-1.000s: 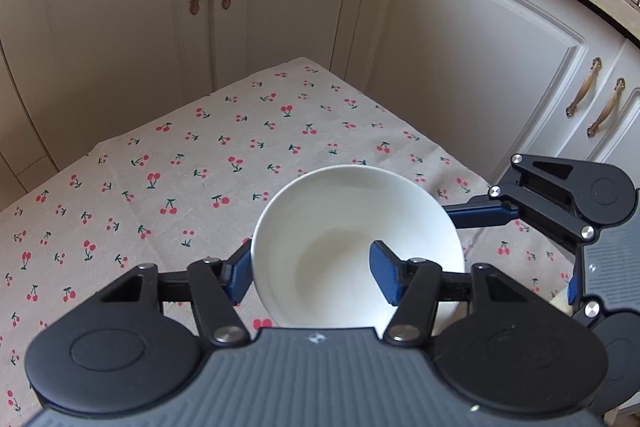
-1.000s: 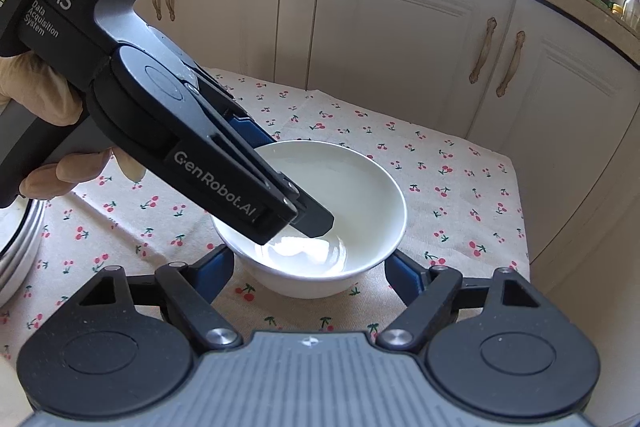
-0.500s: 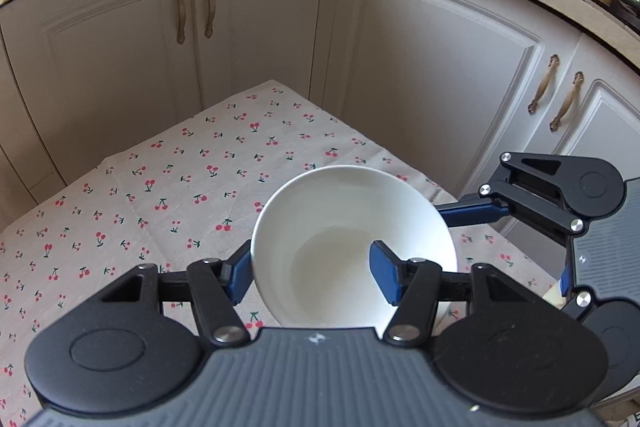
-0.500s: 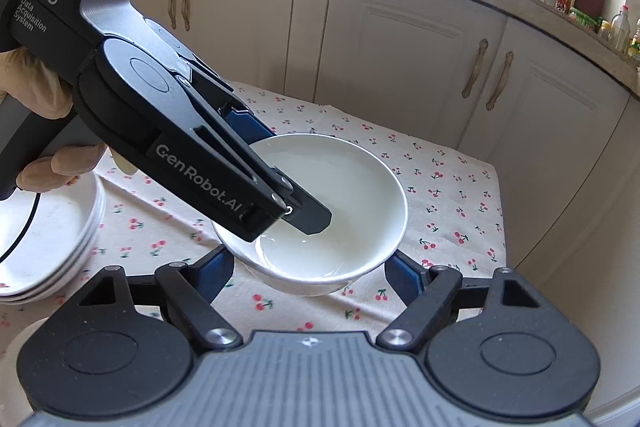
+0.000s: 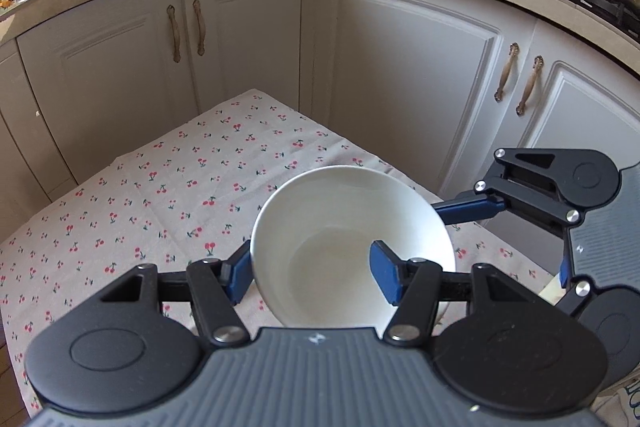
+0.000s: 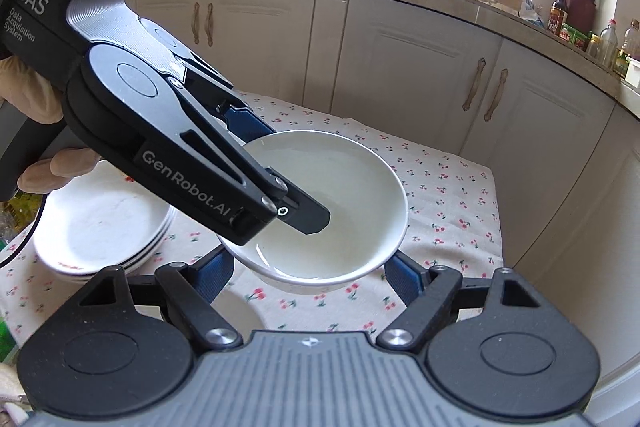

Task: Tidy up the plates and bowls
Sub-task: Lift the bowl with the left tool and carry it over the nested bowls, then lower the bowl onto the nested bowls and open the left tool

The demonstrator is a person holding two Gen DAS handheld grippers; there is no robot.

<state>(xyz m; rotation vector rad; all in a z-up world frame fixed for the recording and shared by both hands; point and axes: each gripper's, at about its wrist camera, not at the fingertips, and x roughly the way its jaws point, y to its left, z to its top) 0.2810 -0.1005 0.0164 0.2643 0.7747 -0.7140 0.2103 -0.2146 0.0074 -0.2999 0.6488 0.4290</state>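
Observation:
My left gripper (image 5: 310,273) is shut on the near rim of a white bowl (image 5: 340,211), one finger inside and one outside, and holds it up above the cherry-print tablecloth (image 5: 160,195). The same bowl (image 6: 348,195) shows in the right wrist view with the left gripper (image 6: 280,171) clamped on its left rim. My right gripper (image 6: 308,273) is open, its fingers spread below and either side of the bowl, not touching it. A stack of white plates (image 6: 100,223) lies on the table to the left.
White kitchen cabinets (image 5: 400,75) stand close behind the table. The table's right edge (image 6: 496,227) drops off near the cabinets. Another white dish rim (image 6: 240,311) shows low beside my right gripper's left finger.
The left gripper has lifted the bowl higher off the table. Both cameras rose with it, and the plate stack came into the right wrist view.

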